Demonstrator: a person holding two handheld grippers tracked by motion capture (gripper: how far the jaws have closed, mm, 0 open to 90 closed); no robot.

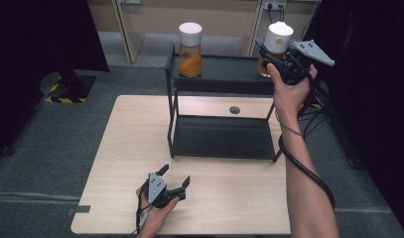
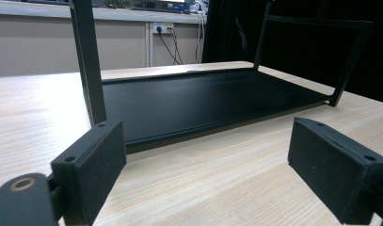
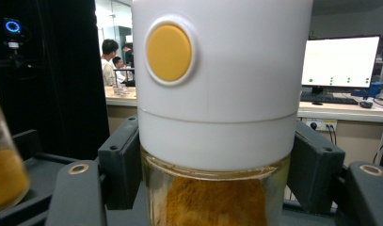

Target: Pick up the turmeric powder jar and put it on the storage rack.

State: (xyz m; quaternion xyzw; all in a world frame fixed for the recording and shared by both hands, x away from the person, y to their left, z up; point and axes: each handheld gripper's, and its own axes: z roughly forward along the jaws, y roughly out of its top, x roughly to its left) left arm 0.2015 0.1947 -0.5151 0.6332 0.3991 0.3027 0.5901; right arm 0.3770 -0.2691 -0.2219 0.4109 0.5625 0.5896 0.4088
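Right gripper [image 1: 281, 59] fingers around white-lidded jar [image 3: 212, 94] on black shelf [image 1: 224, 74].

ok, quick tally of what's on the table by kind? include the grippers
Glass jars with white lids and orange powder: 2, one free on the shelf's top tier, one clamped by the right gripper
Black metal two-tier shelf: 1
Black two-jaw grippers: 2, left gripper open over the tabletop, right gripper on the jar
Total: 5
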